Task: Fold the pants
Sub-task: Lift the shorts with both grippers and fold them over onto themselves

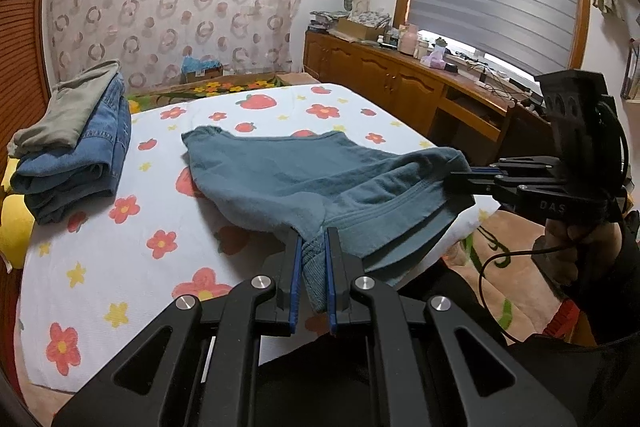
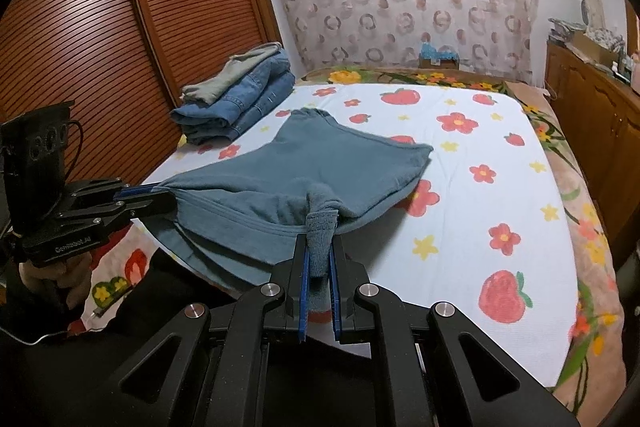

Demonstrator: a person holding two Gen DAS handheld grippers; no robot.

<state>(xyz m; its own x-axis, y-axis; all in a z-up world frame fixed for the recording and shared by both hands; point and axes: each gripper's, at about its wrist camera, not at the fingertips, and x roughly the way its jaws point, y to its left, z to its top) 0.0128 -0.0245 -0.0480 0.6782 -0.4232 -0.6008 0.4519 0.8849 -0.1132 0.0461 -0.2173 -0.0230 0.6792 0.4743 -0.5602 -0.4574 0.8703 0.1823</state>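
The bed [image 2: 500, 195], covered with a white sheet printed in red flowers and strawberries, fills most of both views. At its far left corner sits a stack of folded blue denim jeans [image 1: 80, 163] with a grey-green garment on top. The teal-blue knit pants [image 1: 304, 183] lie across the near middle of the sheet, their far end resting flat while the near edge is lifted and overhangs the bed's side. The left gripper [image 1: 314, 267] is clamped tight on a bunched ribbed corner of that near edge. The right gripper [image 2: 320, 267] is likewise closed hard on the other near corner.

The risks, as I judge them: each grip holds a twisted wad rather than a flat hem, so the fabric may set down creased or slip out one layer at a time. Uneven tension between the hands could skew the fold. The hanging lower layers could drag on the mattress edge and pull out of line.
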